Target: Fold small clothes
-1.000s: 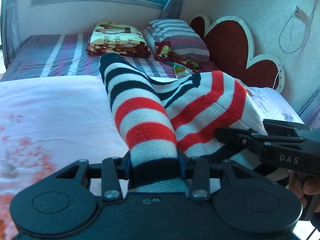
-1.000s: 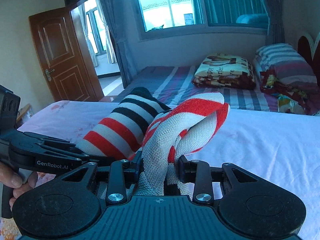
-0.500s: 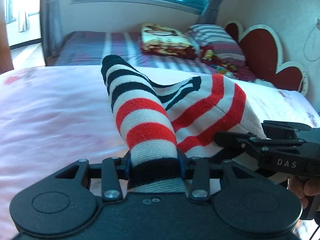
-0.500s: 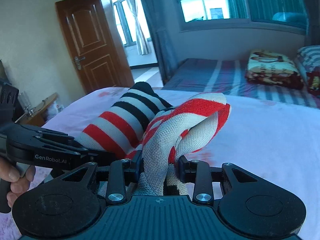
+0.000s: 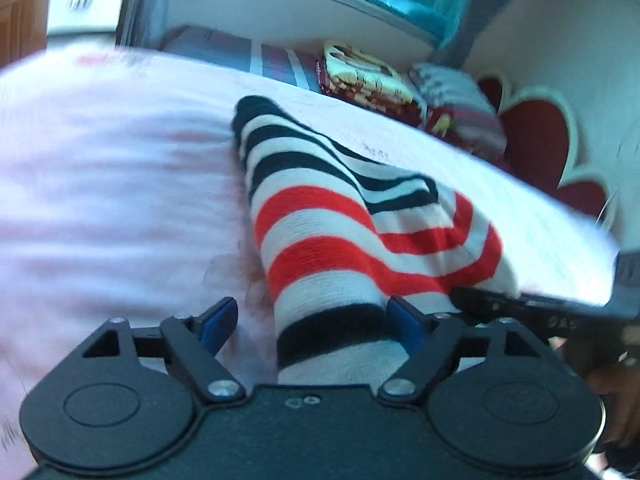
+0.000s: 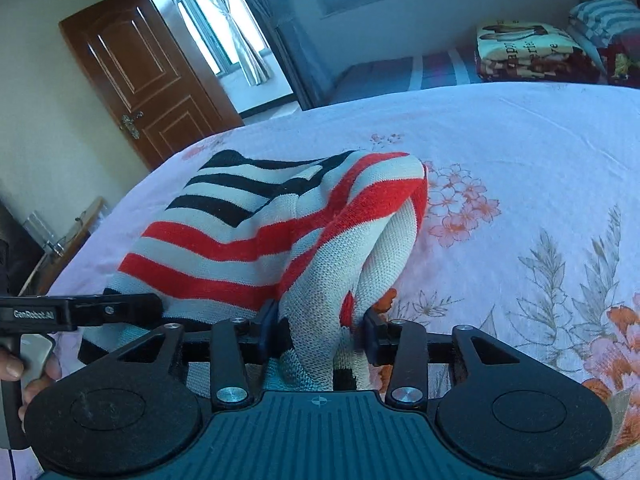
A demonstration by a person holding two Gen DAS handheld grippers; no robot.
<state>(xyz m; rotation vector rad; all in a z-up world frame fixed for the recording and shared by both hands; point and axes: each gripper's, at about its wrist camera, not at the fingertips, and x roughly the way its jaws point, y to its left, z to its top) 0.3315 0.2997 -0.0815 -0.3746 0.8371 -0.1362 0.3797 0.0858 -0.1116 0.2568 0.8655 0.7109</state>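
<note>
A small knitted garment with red, white and black stripes (image 5: pixel 328 216) lies bunched on a pink flowered bed sheet (image 5: pixel 100 184). My left gripper (image 5: pixel 310 322) is open, its blue pads standing apart on either side of the garment's hem. The right gripper shows at the right edge of that view (image 5: pixel 520 304). In the right wrist view the garment (image 6: pixel 256 232) rests on the sheet, and my right gripper (image 6: pixel 318 330) has its jaws spread with a fold of knit between them. The left gripper (image 6: pixel 80 312) reaches in from the left.
The sheet (image 6: pixel 520 160) spreads wide to the right. A folded blanket (image 6: pixel 528 52) and striped pillow (image 6: pixel 604 16) lie on a second bed behind. A wooden door (image 6: pixel 136 76) stands at the left. A red heart-shaped headboard (image 5: pixel 544 136) is at the right.
Both grippers have come down with the garment onto the sheet. Both grippers' jaws have opened from their hold on the fabric. The left view is blurred by motion.
</note>
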